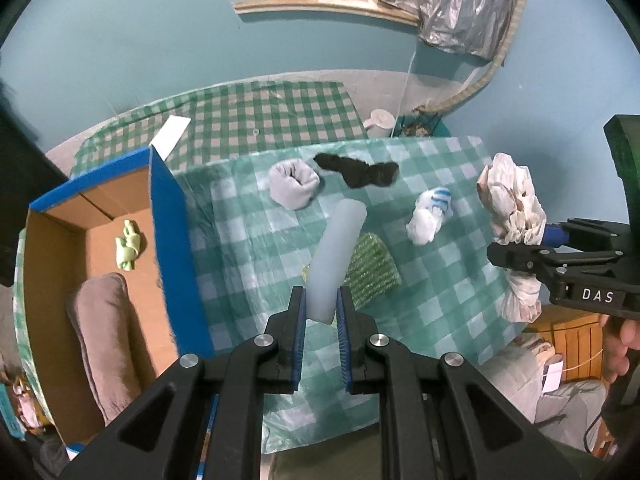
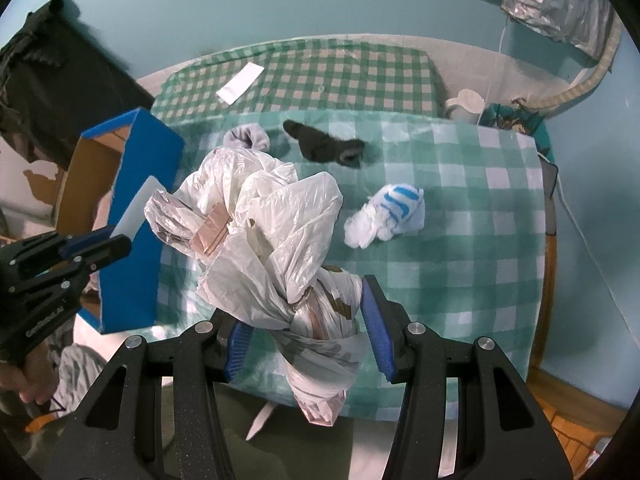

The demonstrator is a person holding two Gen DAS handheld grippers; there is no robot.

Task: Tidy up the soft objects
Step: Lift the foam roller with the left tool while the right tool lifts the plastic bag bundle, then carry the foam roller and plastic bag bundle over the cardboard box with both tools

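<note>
My left gripper (image 1: 322, 306) is shut on a pale blue foam roll (image 1: 338, 254), which it holds above the checked table. My right gripper (image 2: 302, 326) is shut on a knotted white plastic bag bundle (image 2: 260, 220), lifted off the table; the same bundle (image 1: 514, 206) shows at the right of the left wrist view. On the tablecloth lie a grey rolled sock (image 1: 294, 184), a black sock (image 1: 356, 170), a white and blue striped bundle (image 1: 430, 216) and a green textured sponge (image 1: 372, 268). A blue-edged cardboard box (image 1: 174, 216) at the left holds a green cloth (image 1: 128, 248) and a brown rolled towel (image 1: 106, 340).
A second table with a darker green check (image 1: 280, 116) stands behind, with a white paper strip (image 1: 170, 134) on it. A white jug (image 1: 380, 122) sits at the back right. A wooden crate (image 1: 568, 340) is on the floor at the right. A person's hand (image 1: 618, 344) grips the right tool.
</note>
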